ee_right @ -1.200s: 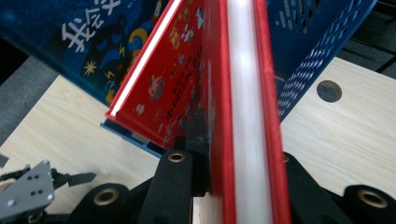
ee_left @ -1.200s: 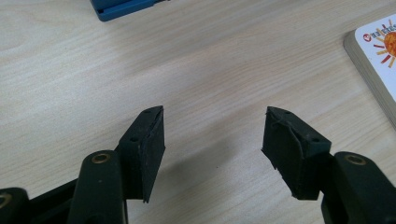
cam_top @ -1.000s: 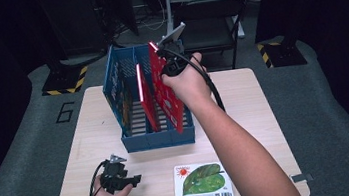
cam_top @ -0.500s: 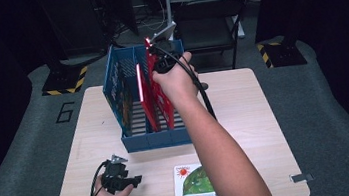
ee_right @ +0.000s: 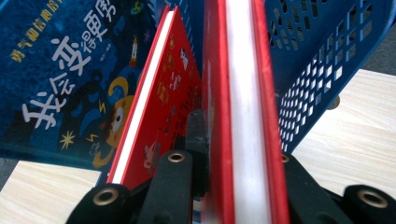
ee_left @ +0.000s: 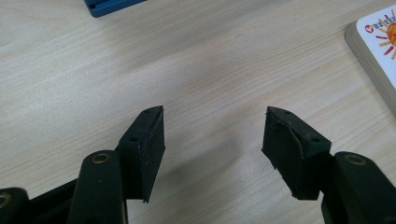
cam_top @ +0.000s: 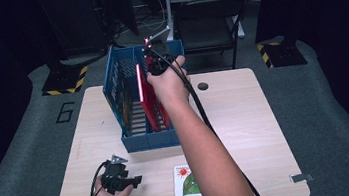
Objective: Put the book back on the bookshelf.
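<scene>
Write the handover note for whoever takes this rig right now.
Right gripper: shut on a thick red hardcover book, held upright inside the blue perforated plastic crate, beside a thinner red book and a blue picture book.
Left gripper: open, holding nothing, low over the pale wooden table near its front edge.
Done: three books stand in the crate.
Left: release the thick red book once it is seated; a white picture book with a sun on its cover lies flat on the table in front of the crate, probably next.

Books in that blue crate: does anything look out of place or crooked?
One book lies flat on the table, outside the crate. The red book clamped in the right hand-held gripper stands upright; nothing looks damaged.
</scene>
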`<state>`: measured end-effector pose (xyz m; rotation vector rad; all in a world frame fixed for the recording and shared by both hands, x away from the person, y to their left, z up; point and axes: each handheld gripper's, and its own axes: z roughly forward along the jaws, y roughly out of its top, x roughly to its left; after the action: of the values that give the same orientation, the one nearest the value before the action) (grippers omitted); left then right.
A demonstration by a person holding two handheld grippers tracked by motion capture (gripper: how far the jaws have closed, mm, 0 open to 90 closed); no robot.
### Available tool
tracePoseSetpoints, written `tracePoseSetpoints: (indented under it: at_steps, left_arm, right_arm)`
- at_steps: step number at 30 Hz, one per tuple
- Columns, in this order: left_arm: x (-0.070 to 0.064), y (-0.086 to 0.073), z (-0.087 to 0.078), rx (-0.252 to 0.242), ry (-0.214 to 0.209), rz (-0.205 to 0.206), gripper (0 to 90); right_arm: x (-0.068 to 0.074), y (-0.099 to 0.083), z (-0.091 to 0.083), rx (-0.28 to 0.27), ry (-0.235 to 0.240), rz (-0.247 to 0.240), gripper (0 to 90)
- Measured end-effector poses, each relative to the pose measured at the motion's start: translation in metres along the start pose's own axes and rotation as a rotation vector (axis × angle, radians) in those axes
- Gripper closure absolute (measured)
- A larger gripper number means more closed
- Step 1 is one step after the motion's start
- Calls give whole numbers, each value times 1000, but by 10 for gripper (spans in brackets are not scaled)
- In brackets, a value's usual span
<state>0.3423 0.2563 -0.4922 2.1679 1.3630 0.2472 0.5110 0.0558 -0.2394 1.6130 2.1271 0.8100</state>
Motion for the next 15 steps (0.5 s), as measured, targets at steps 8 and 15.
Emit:
tracePoseSetpoints:
  at_steps: [8,15]
  left_arm:
    - [0,0,0,-5,-6,-8,391]
    - [0,0,0,-6,-7,-5,391]
  right_arm:
    - [8,-1,10,-1,-21,3,788]
    - [10,-6,21,-7,-29,6,779]
